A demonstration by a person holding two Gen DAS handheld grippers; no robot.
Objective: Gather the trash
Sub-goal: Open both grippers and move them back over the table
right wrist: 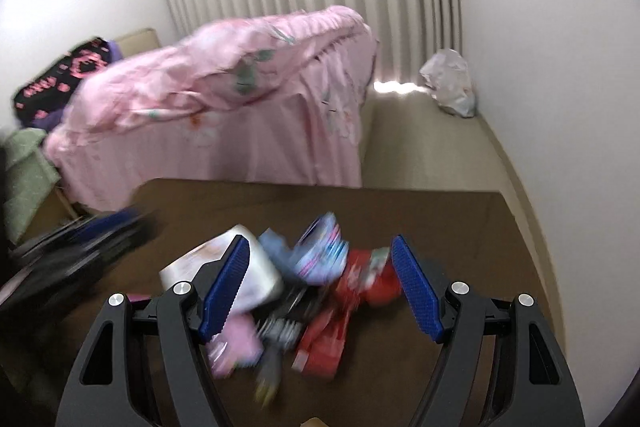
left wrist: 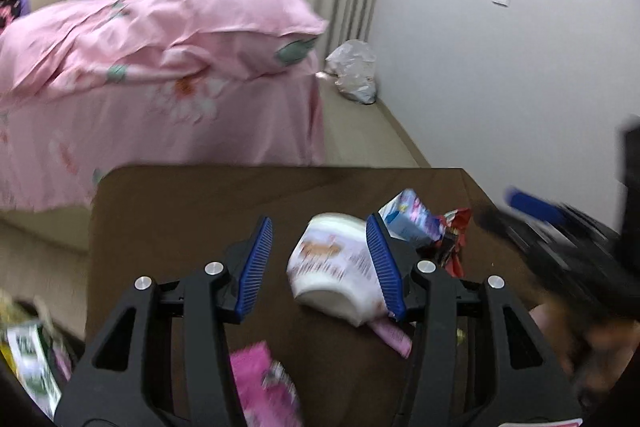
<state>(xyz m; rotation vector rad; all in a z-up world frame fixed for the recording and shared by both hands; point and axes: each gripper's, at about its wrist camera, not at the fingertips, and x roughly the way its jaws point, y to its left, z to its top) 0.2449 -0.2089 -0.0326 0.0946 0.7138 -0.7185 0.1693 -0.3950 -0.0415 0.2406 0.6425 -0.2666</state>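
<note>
Both wrist views look close across one brown table [left wrist: 168, 211] bedward.

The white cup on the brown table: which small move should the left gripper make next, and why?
Probably shift slightly right, then close. The left gripper is open, and the tipped white cup lies between its fingers but against the right one, not centred, on the table.

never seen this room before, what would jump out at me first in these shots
The big pink floral bedding fills the left background, heaped on the bed against the striped curtain. In front, a jumble of trash lies on the brown table: a white paper bowl on its side between the open left gripper, and red wrappers under the open right gripper.
</note>
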